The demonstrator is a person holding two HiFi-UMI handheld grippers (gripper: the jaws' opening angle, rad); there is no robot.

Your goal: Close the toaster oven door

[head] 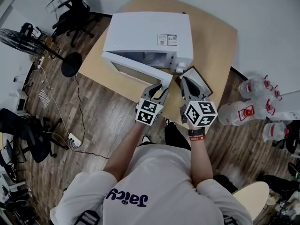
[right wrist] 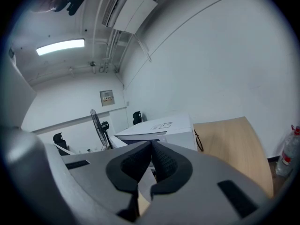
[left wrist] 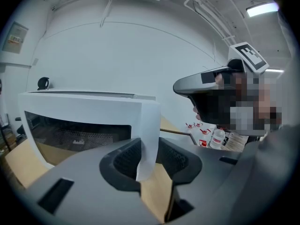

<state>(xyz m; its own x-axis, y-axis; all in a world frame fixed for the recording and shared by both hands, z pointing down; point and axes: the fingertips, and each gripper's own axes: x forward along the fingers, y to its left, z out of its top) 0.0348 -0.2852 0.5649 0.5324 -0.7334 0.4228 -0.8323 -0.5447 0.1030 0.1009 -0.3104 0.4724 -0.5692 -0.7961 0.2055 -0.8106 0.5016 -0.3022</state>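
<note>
A white toaster oven [head: 145, 34] stands on the wooden table [head: 215, 41]. Its door [head: 136, 69] hangs partly open toward me, with the dark cavity showing behind it in the left gripper view. My left gripper [head: 164, 89] is at the door's right corner. In the left gripper view the door's white edge [left wrist: 149, 125] sits between the pads of the left gripper [left wrist: 149, 158], which press on it. My right gripper [head: 183, 78] hovers just right of it by the oven's front right corner, jaws together and holding nothing. The right gripper view shows the oven [right wrist: 161, 128] beyond the shut right gripper [right wrist: 151, 146].
Large water bottles [head: 253, 102] stand on the floor at the right. A floor fan [head: 28, 41], office chairs [head: 70, 13] and a power strip with cables [head: 72, 137] are at the left. The table's front edge is just under the grippers.
</note>
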